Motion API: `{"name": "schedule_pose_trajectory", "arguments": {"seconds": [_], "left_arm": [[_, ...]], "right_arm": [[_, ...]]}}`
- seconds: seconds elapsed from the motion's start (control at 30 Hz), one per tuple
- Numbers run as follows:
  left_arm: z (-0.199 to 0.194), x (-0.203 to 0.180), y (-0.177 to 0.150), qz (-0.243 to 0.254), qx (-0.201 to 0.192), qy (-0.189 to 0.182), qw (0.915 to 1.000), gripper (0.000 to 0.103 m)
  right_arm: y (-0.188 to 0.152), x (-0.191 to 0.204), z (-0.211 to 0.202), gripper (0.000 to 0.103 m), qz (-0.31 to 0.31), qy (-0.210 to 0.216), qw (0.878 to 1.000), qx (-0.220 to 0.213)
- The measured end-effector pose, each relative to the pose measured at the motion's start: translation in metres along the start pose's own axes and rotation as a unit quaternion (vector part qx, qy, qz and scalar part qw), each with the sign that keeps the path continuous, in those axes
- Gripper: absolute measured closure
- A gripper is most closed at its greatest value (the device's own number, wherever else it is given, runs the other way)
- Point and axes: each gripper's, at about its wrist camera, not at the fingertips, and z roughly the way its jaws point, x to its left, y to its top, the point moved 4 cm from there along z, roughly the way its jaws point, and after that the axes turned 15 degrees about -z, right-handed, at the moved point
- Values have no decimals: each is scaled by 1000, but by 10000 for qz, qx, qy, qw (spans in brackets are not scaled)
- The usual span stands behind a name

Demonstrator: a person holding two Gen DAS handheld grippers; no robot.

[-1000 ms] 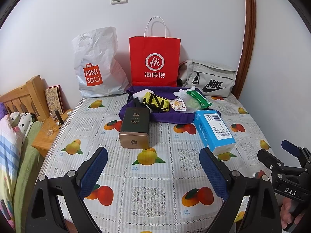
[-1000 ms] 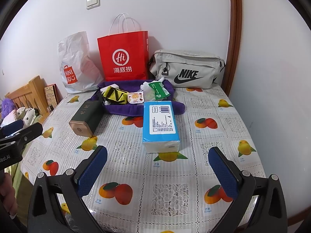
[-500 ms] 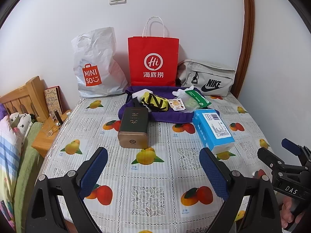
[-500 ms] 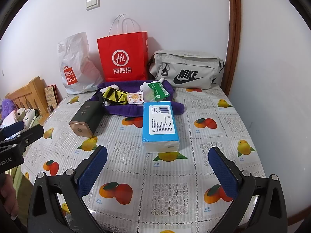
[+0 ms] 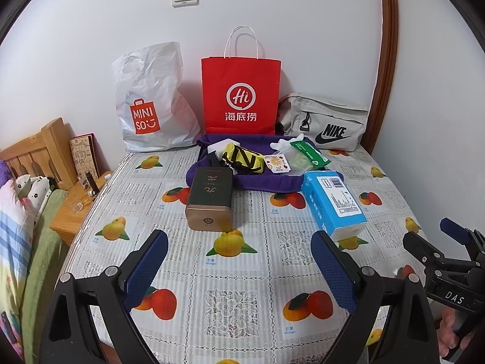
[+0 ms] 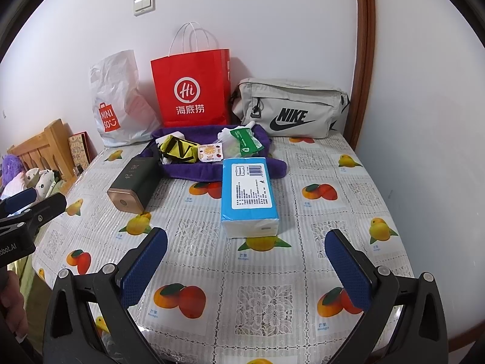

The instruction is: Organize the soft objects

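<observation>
Left wrist view: left gripper [image 5: 239, 261] jaws spread wide, empty, hovering over the fruit-print tablecloth [image 5: 242, 303]. Right gripper [image 6: 245, 261] equally wide, nothing held, blue tissue pack [image 6: 248, 195] just ahead. Soft items, a yellow-black pouch [image 5: 242, 159] and a green packet [image 5: 309, 153], lie on the purple cloth [image 5: 263, 182] behind a dark "尤" box [image 5: 210, 198]. Against the wall: "MINISO" bag [image 5: 150, 103], red "Hi 海底捞" bag [image 5: 241, 95], grey "NIKE" bag [image 5: 327, 119]. Right gripper body reads "DAS".
</observation>
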Motion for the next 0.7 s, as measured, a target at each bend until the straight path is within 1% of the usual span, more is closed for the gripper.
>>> {"name": "schedule_pose_trajectory", "arguments": {"seconds": [0.5,0.7], "left_arm": [[-1,3,0,-16,2,-6,10000,7],[2,5,0,-17,-13,19,10000,7]], "right_arm": [[-1,0,0,1,-7,-2,10000,-7],[-3,1,3,1,5,65,10000,0]]}}
